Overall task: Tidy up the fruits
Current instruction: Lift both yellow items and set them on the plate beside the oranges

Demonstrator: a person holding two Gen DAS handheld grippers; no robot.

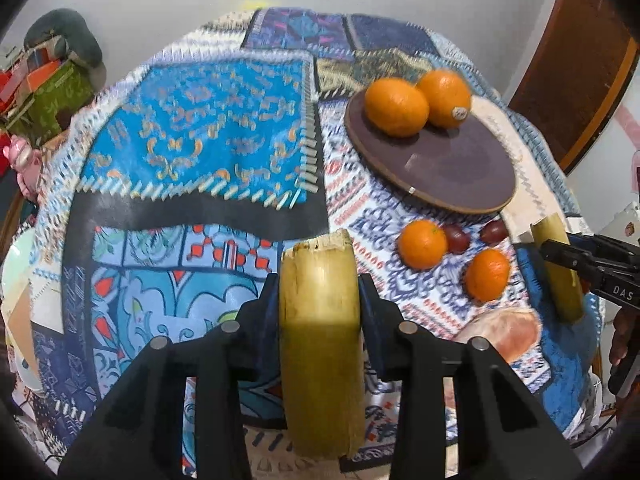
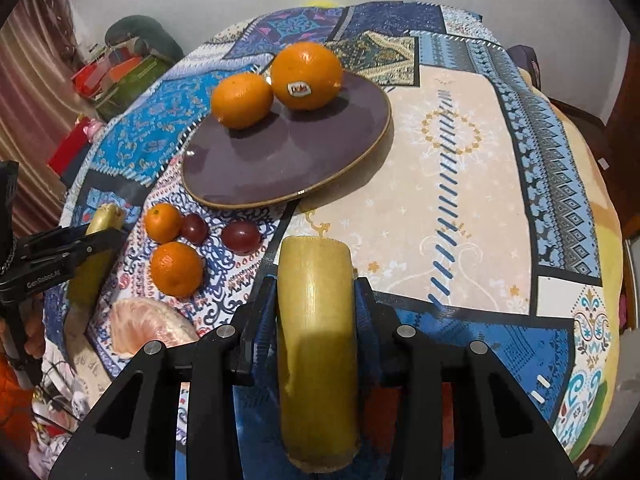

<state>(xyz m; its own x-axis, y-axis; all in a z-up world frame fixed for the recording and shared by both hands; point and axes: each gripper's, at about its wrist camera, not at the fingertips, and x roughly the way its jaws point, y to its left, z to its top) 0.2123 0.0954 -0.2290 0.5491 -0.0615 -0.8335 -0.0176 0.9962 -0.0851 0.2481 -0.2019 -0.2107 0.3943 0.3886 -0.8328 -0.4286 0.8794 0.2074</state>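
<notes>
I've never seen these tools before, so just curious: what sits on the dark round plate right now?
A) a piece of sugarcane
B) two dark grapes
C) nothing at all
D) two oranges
D: two oranges rest side by side at the far part of the plate, one bearing a sticker; the dark grapes lie on the cloth, and each gripper holds a sugarcane piece.

Left wrist fisheye: sits just behind the left tool, looking forward and down across the counter from its near left side; the right tool enters at the right edge.

Right wrist fisheye: same forward-down pose behind the right tool, further right; the left tool shows at the left edge.

Shared: the purple plate with two oranges (both views close, heavily curved).
</notes>
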